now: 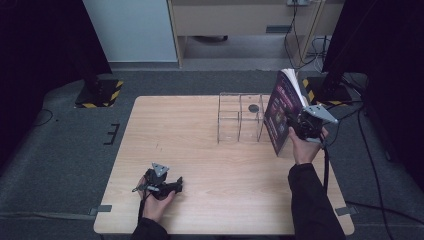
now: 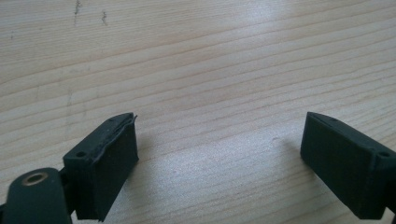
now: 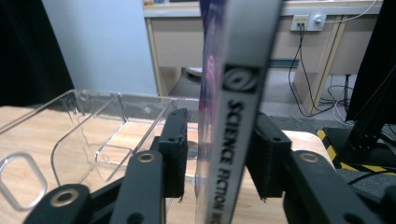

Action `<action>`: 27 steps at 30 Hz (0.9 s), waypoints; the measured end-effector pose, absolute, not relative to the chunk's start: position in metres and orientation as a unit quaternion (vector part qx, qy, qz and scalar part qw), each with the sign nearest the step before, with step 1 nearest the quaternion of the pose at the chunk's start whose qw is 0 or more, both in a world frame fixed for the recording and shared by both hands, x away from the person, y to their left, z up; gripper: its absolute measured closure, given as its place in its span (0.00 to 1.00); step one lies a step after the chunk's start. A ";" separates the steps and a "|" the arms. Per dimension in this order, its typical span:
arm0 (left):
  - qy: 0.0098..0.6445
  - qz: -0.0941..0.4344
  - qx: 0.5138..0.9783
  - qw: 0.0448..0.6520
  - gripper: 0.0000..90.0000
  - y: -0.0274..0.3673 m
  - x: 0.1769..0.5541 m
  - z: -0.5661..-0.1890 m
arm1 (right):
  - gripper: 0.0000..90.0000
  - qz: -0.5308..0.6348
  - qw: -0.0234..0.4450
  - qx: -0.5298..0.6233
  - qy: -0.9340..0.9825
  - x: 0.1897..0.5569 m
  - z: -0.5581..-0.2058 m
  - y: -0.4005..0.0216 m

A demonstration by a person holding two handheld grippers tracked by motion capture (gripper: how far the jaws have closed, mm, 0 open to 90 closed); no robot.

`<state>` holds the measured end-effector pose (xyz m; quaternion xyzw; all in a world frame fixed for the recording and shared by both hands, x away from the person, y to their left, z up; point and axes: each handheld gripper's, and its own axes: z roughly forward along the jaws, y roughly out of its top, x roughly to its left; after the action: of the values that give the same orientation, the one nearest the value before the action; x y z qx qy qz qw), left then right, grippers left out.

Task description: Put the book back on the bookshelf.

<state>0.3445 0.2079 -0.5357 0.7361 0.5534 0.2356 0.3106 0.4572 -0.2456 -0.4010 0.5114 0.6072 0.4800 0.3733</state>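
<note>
The right claw (image 3: 215, 154) has its two black jaws standing either side of a book (image 3: 236, 116), at the spine; on the left there is a sliver of gap between pad and cover, on the right the pad looks close against it, so I'd call it a loosened hold rather than a firm clamp, and I can't be sure the book isn't resting on its own bottom edge. The book stands upright, tilted a little, at the right end of the clear plastic organizer (image 1: 240, 117), just beside its outer wall and not inside any of its compartments as far as I can make out. The left claw (image 1: 172, 186) lies low on the worktop (image 1: 200, 150) near the front edge, well apart from all that, jaws spread wide with nothing between them. My guess is the book is meant to go into or against the organizer; it has been brought there and stood up, and what's left is letting go cleanly and seeing whether it stays upright. The right gripper view gives the spine lettering and the organizer's curved clear dividers close by. The high view shows the purple cover and fanned pages, and how far apart the hands are. The left gripper view shows bare wood grain between its jaws.
</note>
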 end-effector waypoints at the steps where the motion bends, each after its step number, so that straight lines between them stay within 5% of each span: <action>1: 0.553 0.236 0.736 0.311 0.11 0.208 0.345 -0.536 | 0.64 0.478 0.374 0.509 0.610 0.457 -0.401 -0.246; 11: 0.553 0.236 0.736 0.311 0.11 0.208 0.345 -0.536 | 0.28 0.491 0.351 0.514 0.610 0.446 -0.405 -0.252; 27: 0.553 0.236 0.736 0.310 0.11 0.208 0.345 -0.536 | 0.15 0.460 0.286 0.501 0.675 0.393 -0.444 -0.266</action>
<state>0.3445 0.2079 -0.5357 0.7361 0.5534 0.2356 0.3105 0.3930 -0.2662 -0.4436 0.5012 0.6751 0.4595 0.2861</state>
